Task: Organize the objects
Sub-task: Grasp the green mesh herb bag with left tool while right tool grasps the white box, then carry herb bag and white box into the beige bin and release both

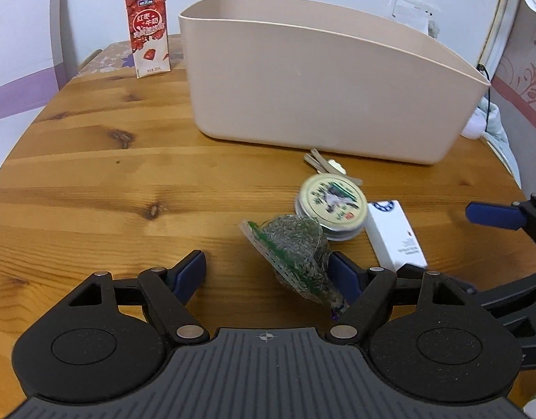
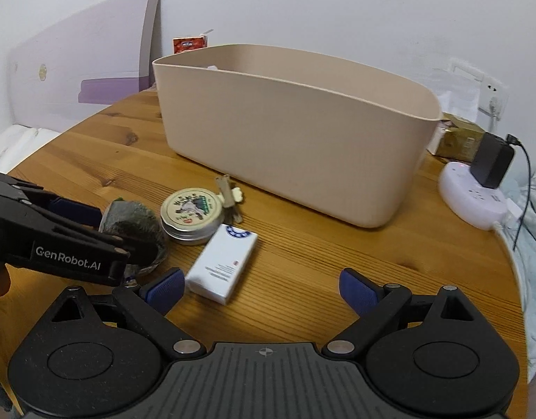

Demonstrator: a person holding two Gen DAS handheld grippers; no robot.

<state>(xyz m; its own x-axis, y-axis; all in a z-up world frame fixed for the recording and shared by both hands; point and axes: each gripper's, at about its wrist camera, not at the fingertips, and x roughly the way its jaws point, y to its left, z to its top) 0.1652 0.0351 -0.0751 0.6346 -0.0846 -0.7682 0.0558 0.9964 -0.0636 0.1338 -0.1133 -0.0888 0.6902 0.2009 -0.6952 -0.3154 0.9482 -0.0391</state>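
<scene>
A beige plastic bin (image 1: 320, 80) stands on the wooden table (image 1: 93, 174); it also shows in the right wrist view (image 2: 295, 132). In front of it lie a clear packet of green tea leaves (image 1: 295, 251), a round tin (image 1: 332, 206), a white box (image 1: 395, 234) and a small clip (image 1: 323, 164). My left gripper (image 1: 268, 272) is open, with the packet resting against its right finger. My right gripper (image 2: 261, 286) is open, its left finger next to the white box (image 2: 222, 265). The tin (image 2: 191, 213) and packet (image 2: 135, 227) lie to the left of it.
A red milk carton (image 1: 149, 35) stands at the back left of the bin. A white power strip (image 2: 474, 195) with a black adapter (image 2: 491, 164) and a gold box (image 2: 456, 139) sit at the table's right edge. A wall is behind.
</scene>
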